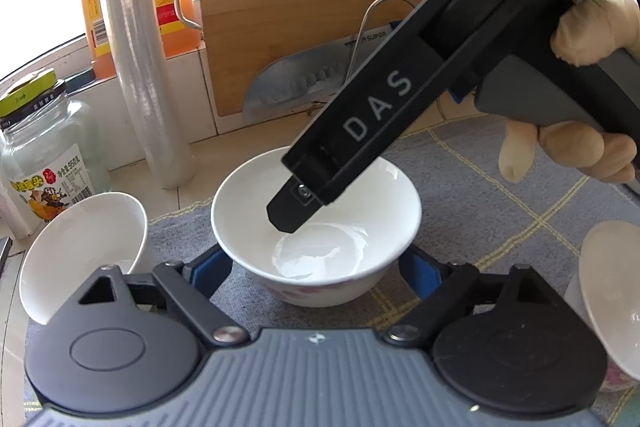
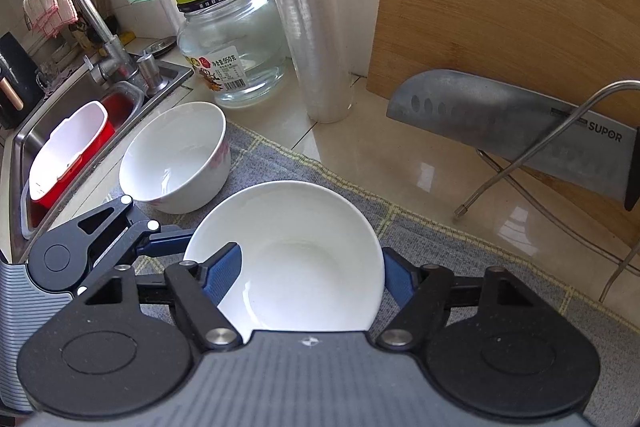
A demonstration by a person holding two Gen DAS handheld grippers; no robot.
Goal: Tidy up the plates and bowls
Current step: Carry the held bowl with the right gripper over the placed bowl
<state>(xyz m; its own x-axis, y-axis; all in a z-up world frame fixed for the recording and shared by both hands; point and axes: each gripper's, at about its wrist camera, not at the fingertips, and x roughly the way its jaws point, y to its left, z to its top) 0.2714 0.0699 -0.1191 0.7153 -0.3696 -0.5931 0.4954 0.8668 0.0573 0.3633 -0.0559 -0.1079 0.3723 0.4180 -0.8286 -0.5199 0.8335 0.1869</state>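
In the left wrist view, the left gripper (image 1: 316,267) had its jaws spread wide apart, one blue pad on each side of the centre bowl (image 1: 316,227), which stood upright on the grey checked cloth (image 1: 500,187); contact between pads and bowl wall could not be confirmed. The right gripper (image 1: 294,211) entered from 2 o'clock, held by the person's right hand (image 1: 580,147), with one black finger reaching down inside the centre bowl; a second bowl (image 1: 80,247) sat at 9 o'clock, tilted in this fisheye view, and part of a third bowl (image 1: 612,299) showed at 3 o'clock. In the right wrist view, the jaws of the right gripper stood apart: the left blue pad lay inside the centre bowl near its rim, and the right blue pad sat just outside the opposite wall, so the bowl was straddled rather than pinched. The second bowl stood at 10 o'clock, on the cloth edge beside the sink (image 2: 48,131). On the surface (image 2: 380,163) behind the cloth stood a glass jar (image 2: 232,39) at 11 o'clock, a roll of cling film (image 2: 312,27) at 12 o'clock, and a cutting board (image 2: 512,7) with a cleaver (image 2: 512,123) leaning against it at 2 o'clock.
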